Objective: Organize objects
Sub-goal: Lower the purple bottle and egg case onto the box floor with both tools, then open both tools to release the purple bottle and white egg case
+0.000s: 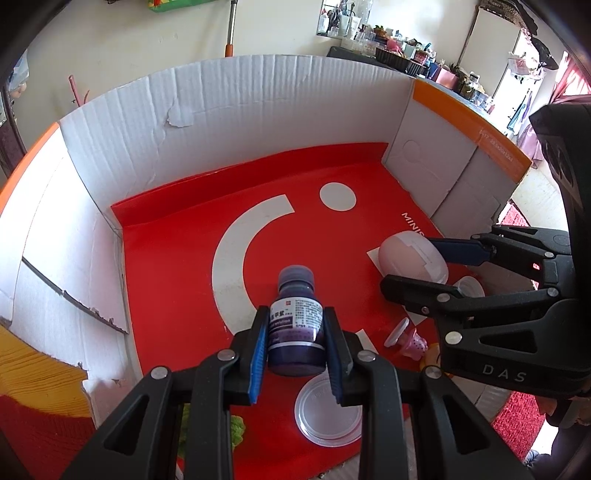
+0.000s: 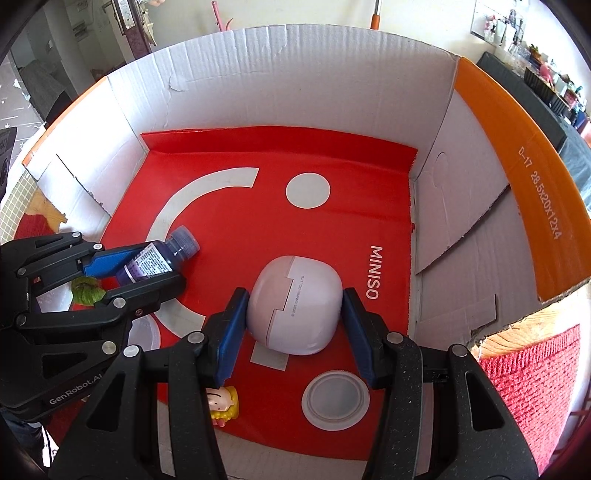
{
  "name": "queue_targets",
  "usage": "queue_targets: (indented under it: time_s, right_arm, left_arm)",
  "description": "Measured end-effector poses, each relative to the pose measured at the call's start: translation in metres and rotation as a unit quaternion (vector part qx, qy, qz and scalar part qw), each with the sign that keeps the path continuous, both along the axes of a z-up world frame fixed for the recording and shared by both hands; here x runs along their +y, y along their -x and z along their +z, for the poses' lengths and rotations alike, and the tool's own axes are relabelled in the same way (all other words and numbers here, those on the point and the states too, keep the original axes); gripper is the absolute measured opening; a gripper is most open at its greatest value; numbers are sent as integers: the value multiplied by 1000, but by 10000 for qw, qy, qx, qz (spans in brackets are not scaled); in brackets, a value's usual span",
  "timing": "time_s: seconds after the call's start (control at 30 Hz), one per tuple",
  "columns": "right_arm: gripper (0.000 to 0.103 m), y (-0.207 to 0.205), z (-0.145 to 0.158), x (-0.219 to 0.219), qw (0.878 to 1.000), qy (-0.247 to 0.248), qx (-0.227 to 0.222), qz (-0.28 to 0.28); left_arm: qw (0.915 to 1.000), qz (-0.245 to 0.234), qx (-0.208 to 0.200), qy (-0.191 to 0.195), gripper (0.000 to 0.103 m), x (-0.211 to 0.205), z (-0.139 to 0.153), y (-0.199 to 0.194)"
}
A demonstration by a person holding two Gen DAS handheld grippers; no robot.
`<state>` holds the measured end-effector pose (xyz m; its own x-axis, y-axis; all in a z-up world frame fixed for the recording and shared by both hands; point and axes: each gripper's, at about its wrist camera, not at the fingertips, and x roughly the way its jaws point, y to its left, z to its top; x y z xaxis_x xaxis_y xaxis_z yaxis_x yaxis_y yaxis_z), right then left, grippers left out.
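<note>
Cluttered shelf (image 1: 399, 44) by the far wall, red carpet (image 2: 535, 391) on the floor, orange-handled pole (image 1: 229, 29)

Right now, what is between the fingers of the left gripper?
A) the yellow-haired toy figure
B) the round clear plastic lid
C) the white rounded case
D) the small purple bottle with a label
D: in the left wrist view the left gripper has its blue pads pressed against both sides of the purple bottle, while the white case sits between the right gripper's fingers.
</note>
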<state>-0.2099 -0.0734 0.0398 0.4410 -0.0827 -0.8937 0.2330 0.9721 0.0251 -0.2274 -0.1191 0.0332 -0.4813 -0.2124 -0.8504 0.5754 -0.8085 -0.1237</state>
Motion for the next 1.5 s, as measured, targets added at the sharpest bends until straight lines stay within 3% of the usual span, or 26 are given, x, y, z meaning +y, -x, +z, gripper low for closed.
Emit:
queue_targets:
  time_s: [0.27, 0.4, 1.5]
  right_arm:
    - [49, 3, 3, -3, 10000, 11, 27, 87]
    - [50, 4, 4, -5, 9999, 6, 25, 103]
    - [51, 1, 3, 7, 9997, -43, 29, 222]
  left_arm:
    - [10000, 22, -9, 18, 29, -2, -3, 4]
    - [10000, 14, 17, -14, 34, -2, -4, 4]
    - [9999, 75, 55, 39, 37, -7, -2, 2]
